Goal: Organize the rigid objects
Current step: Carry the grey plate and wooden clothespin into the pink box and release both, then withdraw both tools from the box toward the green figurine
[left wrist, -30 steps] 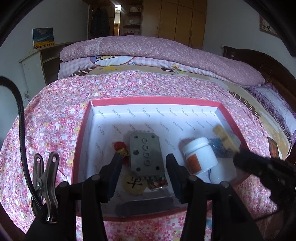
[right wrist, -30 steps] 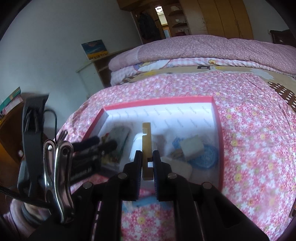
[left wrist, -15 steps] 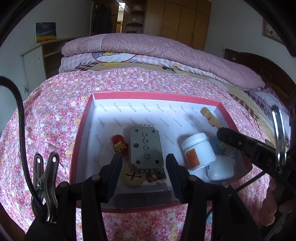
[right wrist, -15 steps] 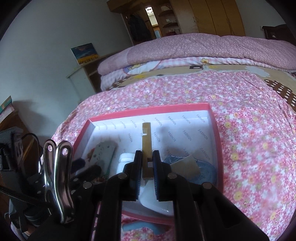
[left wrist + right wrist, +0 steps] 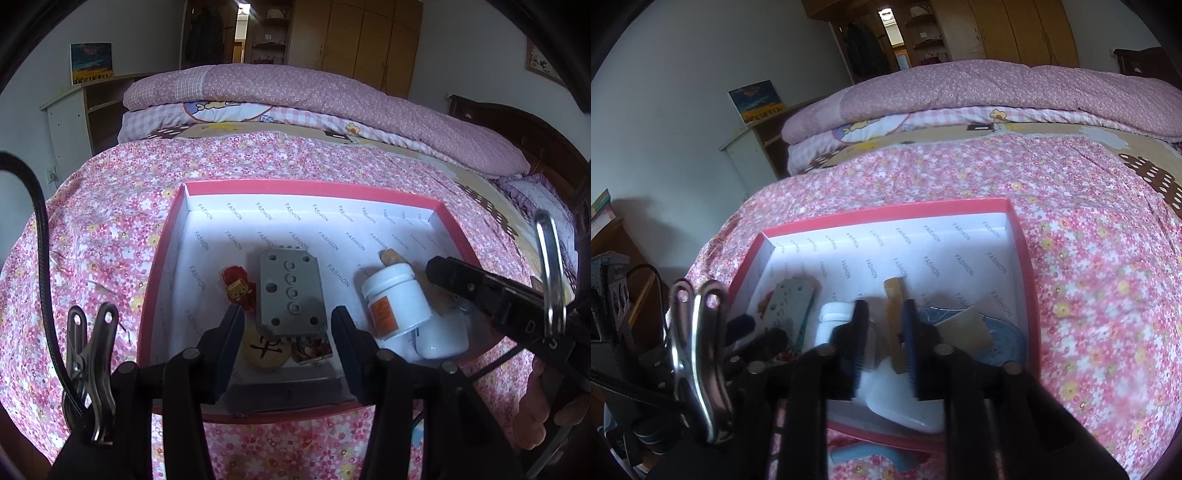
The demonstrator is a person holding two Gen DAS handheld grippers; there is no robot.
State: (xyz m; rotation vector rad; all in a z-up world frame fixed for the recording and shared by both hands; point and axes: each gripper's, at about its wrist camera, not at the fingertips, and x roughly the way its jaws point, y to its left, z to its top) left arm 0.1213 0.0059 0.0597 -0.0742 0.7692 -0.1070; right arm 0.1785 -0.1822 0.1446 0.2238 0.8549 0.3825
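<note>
1. The box (image 5: 162,266) is looking like matt cardboard, with pink walls and white printed paper lining it.
2. The bedspread (image 5: 110,221) is showing as soft floral cloth, slightly wrinkled.
3. The block (image 5: 290,291) is appearing as dull grey metal with drilled holes.
4. The jar (image 5: 397,299) is showing smooth white plastic with an orange paper label.
5. The stick (image 5: 894,317) is looking like pale, matt wood.
6. The clip (image 5: 92,354) is gleaming as polished, shiny metal.
7. The left gripper (image 5: 286,339) and the right gripper (image 5: 884,343) are showing matt black plastic, with ribbed blue pads (image 5: 910,339).
8. The wardrobe (image 5: 369,44) is showing smooth, satin wood.
</note>
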